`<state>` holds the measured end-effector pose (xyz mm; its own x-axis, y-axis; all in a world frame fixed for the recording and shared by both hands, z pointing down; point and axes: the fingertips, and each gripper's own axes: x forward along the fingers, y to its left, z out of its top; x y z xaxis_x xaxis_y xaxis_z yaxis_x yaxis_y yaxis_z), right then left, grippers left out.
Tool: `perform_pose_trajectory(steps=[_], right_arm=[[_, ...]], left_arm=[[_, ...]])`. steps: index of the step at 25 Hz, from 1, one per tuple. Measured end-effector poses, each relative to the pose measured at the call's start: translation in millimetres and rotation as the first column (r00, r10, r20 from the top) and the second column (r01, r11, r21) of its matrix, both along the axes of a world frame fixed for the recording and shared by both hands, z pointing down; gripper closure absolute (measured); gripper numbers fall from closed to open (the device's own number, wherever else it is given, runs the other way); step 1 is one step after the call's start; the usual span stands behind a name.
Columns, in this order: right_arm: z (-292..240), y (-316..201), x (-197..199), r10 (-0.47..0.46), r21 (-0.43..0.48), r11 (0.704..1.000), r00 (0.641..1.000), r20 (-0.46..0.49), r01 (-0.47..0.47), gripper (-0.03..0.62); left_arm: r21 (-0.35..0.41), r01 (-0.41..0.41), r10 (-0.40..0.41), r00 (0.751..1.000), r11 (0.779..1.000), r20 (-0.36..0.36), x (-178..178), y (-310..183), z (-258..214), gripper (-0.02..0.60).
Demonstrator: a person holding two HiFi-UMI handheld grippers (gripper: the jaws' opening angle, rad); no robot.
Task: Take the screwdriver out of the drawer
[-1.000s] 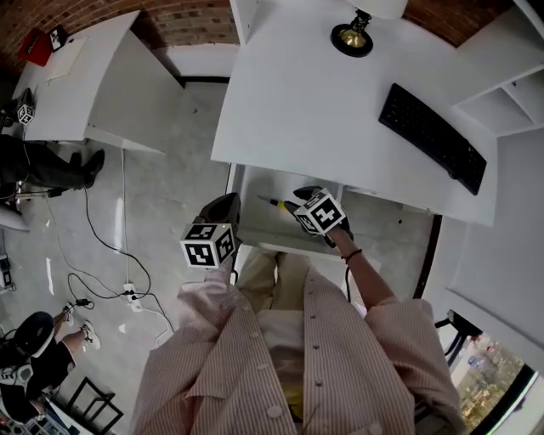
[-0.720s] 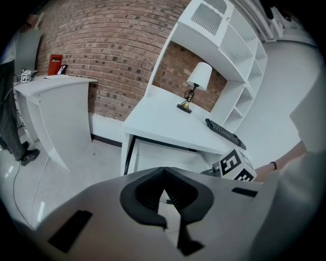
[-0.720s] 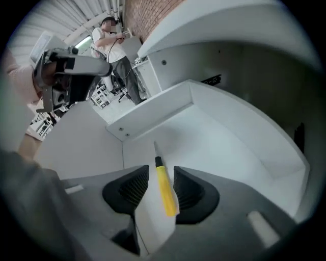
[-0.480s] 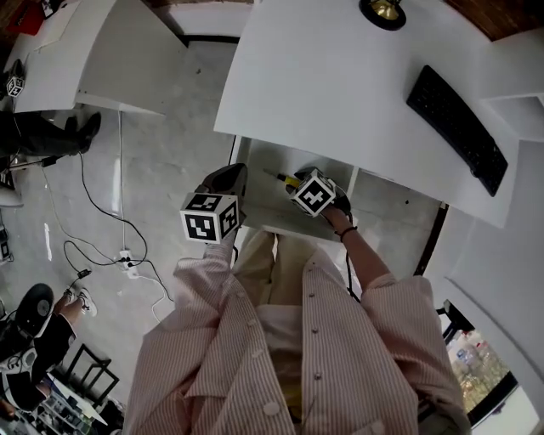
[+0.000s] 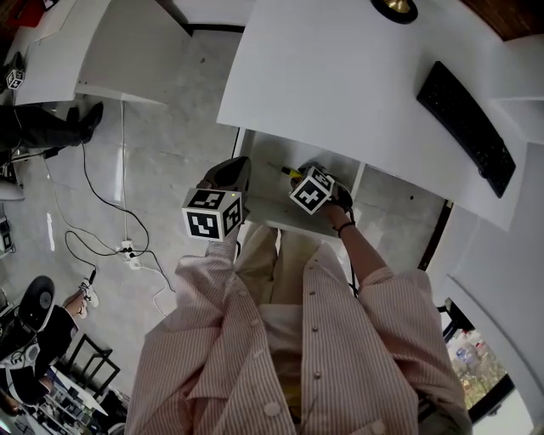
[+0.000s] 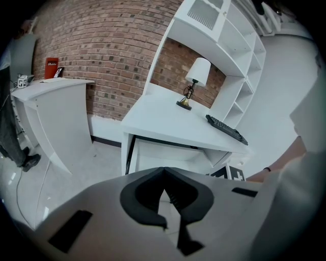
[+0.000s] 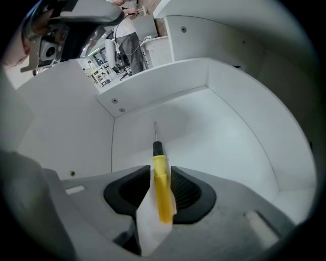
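Note:
The screwdriver has a yellow handle and a thin dark shaft, and it lies on the white floor of the open drawer. My right gripper points steeply down into the drawer. Its jaws are closing, with the handle between the two black pads and a thin gap still showing on the left side. In the head view the screwdriver's tip pokes out beside the right gripper. My left gripper hangs by the drawer's left front corner. In its own view the left gripper is shut on nothing.
The white desk above the drawer carries a black keyboard and a brass lamp base. A second white desk stands at the left. Cables and a power strip lie on the grey floor. People sit at the far left.
My right gripper has sunk into the drawer and come down over the screwdriver's handle. The left gripper has hardly moved.

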<state>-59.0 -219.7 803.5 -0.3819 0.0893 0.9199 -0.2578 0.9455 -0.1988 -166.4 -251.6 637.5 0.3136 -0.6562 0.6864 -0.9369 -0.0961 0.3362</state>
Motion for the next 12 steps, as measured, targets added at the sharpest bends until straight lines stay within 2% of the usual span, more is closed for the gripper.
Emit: perform_pose_trajectory(steps=[6, 12], right_arm=[[6.2, -1.5, 3.2, -0.055, 0.083, 0.995, 0.997, -0.058, 0.06, 0.51], [8.1, -0.3, 3.5, -0.075, 0.083, 0.993, 0.995, -0.067, 0.08, 0.513]], left_arm=[[0.004, 0.001, -0.001, 1.0, 1.0, 0.008, -0.2, 0.0, -0.6, 0.583], [0.01, 0.004, -0.004, 1.0, 1.0, 0.011, -0.5, 1.0, -0.2, 0.583]])
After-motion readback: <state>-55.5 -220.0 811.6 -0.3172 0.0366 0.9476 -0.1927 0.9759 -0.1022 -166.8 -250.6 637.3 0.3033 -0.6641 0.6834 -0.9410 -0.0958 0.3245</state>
